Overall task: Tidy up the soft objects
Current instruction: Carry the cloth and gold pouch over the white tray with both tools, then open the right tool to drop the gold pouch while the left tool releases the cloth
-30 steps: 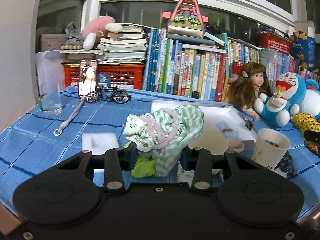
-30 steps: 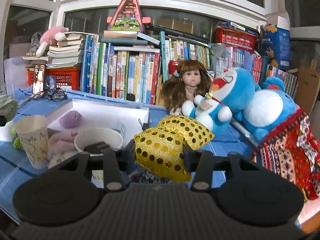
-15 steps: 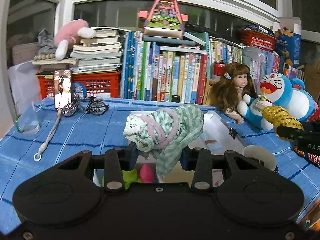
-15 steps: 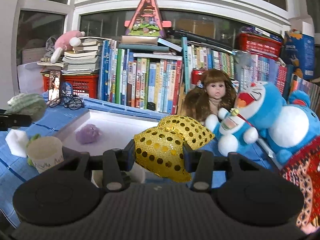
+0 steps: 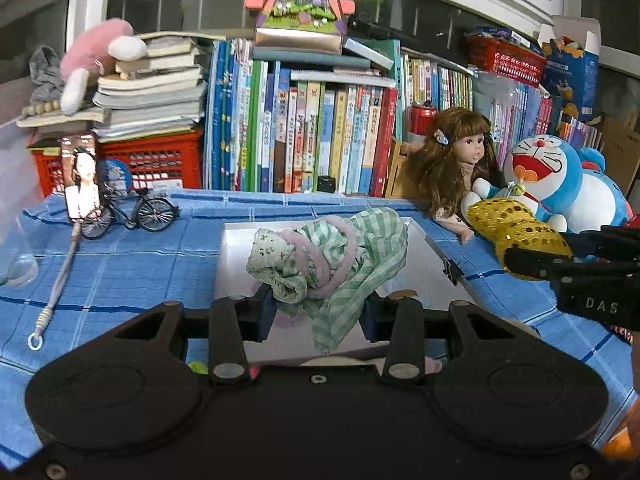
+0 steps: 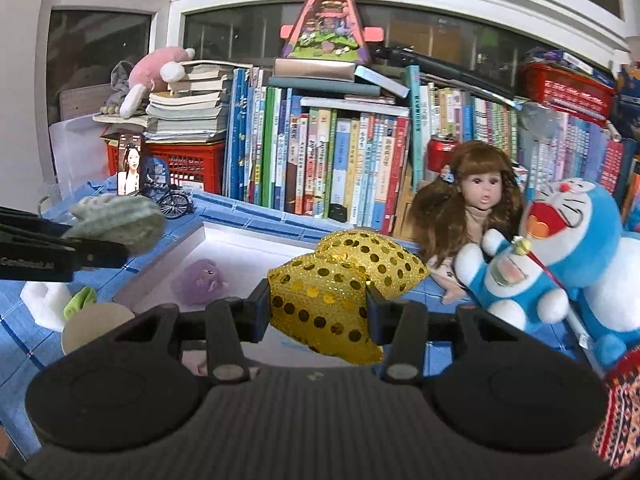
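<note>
My left gripper (image 5: 318,310) is shut on a bundle of green checked cloth (image 5: 340,256) with a pink fuzzy band around it, held above the white tray (image 5: 236,240). From the right wrist camera the same bundle (image 6: 120,220) hangs at the far left. My right gripper (image 6: 318,308) is shut on a gold sequin cushion (image 6: 336,284). That cushion (image 5: 516,232) also appears at the right of the left wrist view, beside the tray. A purple soft lump (image 6: 202,280) lies inside the tray (image 6: 256,250).
A doll (image 6: 472,208) and a blue cat plush (image 6: 560,256) sit right of the tray, against a row of books (image 5: 304,136). A toy bicycle (image 5: 132,212), a phone (image 5: 82,178) and a red crate (image 5: 160,160) stand at the back left. A paper cup (image 6: 96,324) stands front left.
Both grippers have risen and moved forward over the tray with their loads still held. The cup and bowl have slid down and out of the left wrist view; the gold cushion has come into it.
</note>
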